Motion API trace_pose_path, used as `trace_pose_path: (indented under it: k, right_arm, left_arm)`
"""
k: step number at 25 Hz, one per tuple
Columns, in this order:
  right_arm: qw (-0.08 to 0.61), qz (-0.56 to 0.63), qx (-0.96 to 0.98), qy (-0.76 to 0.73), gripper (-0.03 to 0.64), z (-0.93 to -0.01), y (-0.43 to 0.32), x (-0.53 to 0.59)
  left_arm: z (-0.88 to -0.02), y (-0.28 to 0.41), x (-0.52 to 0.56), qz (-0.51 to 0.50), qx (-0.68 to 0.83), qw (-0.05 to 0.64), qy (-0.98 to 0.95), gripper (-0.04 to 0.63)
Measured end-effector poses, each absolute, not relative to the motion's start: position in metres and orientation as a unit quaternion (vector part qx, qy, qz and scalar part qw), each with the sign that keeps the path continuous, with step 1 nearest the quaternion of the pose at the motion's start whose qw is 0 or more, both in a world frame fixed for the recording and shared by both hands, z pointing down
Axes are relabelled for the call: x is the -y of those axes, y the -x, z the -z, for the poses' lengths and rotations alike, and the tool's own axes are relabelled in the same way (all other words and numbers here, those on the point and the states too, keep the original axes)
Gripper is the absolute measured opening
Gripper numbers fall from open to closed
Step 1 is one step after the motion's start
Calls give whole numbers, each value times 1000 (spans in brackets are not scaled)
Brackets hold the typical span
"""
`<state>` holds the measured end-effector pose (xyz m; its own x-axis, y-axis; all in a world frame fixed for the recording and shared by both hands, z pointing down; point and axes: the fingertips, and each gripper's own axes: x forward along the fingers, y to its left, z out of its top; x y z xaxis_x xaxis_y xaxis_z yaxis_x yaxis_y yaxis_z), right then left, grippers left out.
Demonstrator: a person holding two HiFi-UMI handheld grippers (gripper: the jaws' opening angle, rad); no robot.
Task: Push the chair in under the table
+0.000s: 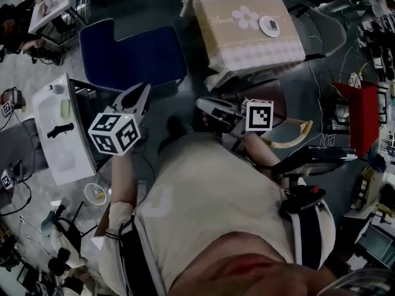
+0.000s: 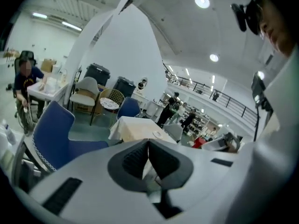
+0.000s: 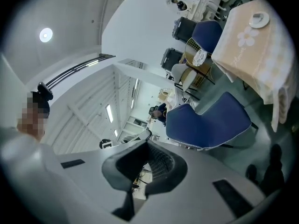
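Note:
A blue chair stands away from the table, which wears a beige cloth with a flower print and carries a small plate. My left gripper is shut and empty, hanging just short of the chair's near edge. My right gripper is also shut and empty, in the floor gap between chair and table. In the left gripper view the chair is at lower left, the table is beyond my shut left gripper. In the right gripper view the chair lies past my shut right gripper, the table at upper right.
A white side table with small items stands at the left, a bowl on the floor near it. A grey chair sits right of the table and a red bag further right. A seated person works at a far table.

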<state>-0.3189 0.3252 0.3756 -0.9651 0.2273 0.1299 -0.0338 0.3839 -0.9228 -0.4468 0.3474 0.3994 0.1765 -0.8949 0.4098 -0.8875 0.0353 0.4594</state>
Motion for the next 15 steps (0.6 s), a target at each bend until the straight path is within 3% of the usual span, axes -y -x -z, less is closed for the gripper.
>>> trace_pose_path:
  k: [7, 15]
  right_arm:
    - [145, -567, 808, 63, 9, -393, 337, -291]
    - [125, -595, 785, 119, 9, -387, 358, -223]
  left_arm:
    - [-413, 481, -341, 27, 680, 356, -640, 6]
    - [-470, 583, -341, -55, 799, 378, -464, 8]
